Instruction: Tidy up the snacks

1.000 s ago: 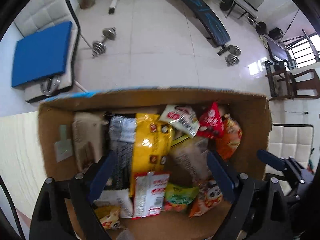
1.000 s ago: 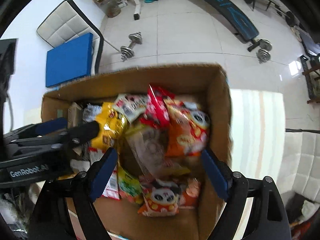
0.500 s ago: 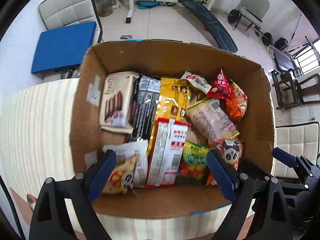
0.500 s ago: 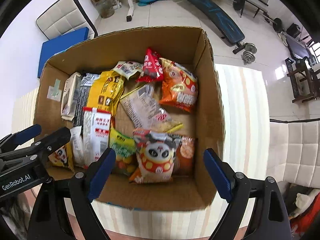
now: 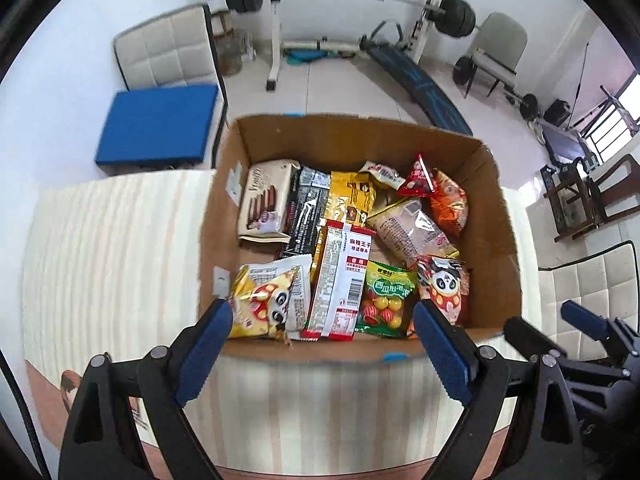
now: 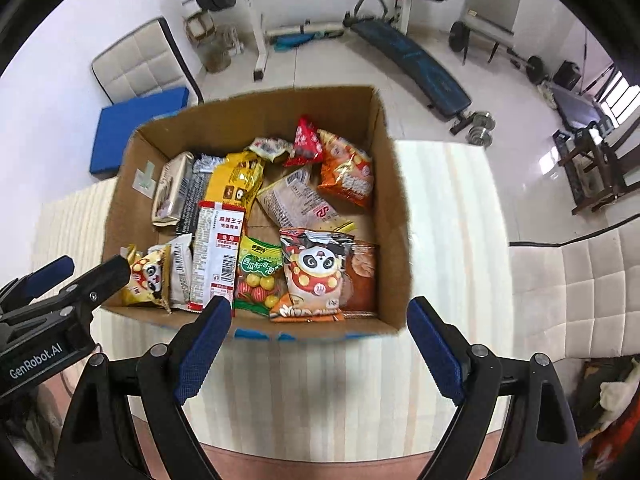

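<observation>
An open cardboard box (image 5: 224, 216) sits on a pale striped surface (image 5: 100, 248), packed with snack packets. Along its left side lie a beige wafer packet (image 5: 264, 200), a black packet (image 5: 306, 210) and a yellow packet (image 5: 350, 196); a long white packet with red bands (image 5: 342, 280) lies down the middle over them. Toward the far right corner are a small red pouch (image 5: 420, 176) and an orange bag (image 5: 450, 208), with a clear-windowed pale packet (image 5: 412, 228) in front of them. Nearest the cameras, a gold panda bag (image 5: 266, 302) sits at the left, a green candy bag (image 5: 386, 296) beside the white packet, and a red-and-white panda bag (image 5: 442, 284) to the right. The left gripper (image 5: 322, 344) hovers above the near edge of the box with its blue-padded fingers (image 5: 204, 340) spread wide apart, holding nothing. The right gripper (image 6: 320, 336) is likewise spread wide and empty, poised over the near box wall; in its view the left gripper (image 6: 60, 280) shows at the left edge, beside the box. Beyond the surface, a blue cushion (image 5: 156, 124) rests on a chair and a weight bench (image 5: 416, 84) stands on the tiled floor.
</observation>
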The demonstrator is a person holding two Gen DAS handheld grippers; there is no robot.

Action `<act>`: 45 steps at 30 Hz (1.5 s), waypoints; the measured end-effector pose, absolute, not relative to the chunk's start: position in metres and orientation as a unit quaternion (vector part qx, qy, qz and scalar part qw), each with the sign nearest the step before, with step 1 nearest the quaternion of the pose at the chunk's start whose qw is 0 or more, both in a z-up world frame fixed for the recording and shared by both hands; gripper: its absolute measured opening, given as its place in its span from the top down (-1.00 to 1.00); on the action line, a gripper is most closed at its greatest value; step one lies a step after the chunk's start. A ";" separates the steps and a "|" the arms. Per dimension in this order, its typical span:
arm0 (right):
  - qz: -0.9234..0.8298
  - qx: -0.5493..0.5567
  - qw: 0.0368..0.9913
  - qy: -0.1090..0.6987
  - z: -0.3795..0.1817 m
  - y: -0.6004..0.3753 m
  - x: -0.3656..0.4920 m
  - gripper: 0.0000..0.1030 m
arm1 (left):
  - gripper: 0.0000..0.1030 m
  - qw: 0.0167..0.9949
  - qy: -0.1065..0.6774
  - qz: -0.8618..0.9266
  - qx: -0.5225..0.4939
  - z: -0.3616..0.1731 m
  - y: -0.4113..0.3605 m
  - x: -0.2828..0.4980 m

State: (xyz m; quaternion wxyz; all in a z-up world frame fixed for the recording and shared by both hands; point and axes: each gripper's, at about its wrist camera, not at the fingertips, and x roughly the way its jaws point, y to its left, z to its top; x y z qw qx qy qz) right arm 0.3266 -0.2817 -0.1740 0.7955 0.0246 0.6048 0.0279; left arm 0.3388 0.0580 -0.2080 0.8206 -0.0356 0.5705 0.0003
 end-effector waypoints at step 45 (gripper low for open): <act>0.014 0.026 0.898 0.439 0.020 -0.308 0.085 -0.92 | -0.92 0.897 0.442 0.010 -0.018 -0.072 0.055 0.144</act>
